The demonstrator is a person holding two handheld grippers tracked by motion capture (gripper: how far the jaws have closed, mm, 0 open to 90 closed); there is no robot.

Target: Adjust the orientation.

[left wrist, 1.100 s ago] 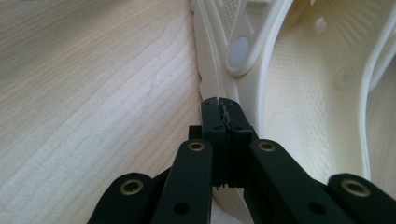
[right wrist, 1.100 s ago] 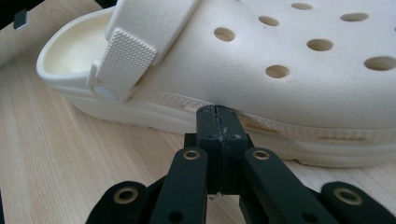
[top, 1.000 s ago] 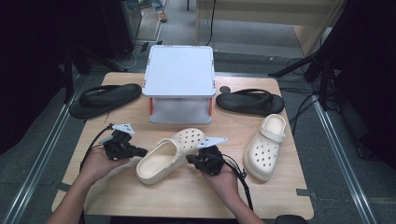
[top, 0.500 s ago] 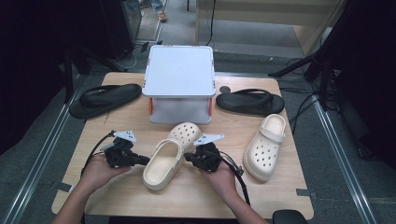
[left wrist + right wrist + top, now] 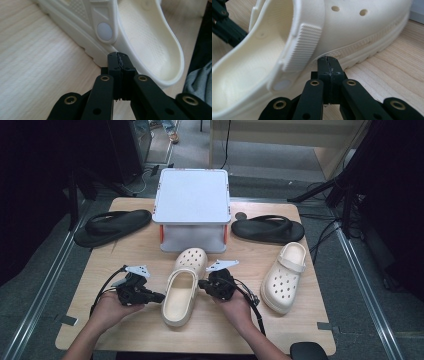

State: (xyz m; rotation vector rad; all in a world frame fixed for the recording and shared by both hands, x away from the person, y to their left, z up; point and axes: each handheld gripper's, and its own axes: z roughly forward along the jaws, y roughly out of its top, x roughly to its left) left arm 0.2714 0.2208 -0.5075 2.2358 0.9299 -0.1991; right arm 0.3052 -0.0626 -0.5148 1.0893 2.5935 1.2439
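Count: two cream clogs, two black sandals (image 5: 113,225), one grey lidded box (image 5: 192,209), contents hidden. Near clog (image 5: 181,286) lies mid-table (image 5: 100,265), now turned toe-toward-box, straighter than a second ago; the second clog (image 5: 285,276) sits well right. Left gripper (image 5: 156,297) and right gripper (image 5: 202,284): jaws fully closed, holding nothing, tips pressed against opposite sides of the near clog.

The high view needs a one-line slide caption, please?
Two shut grippers, left and right, flank a cream clog on the table.
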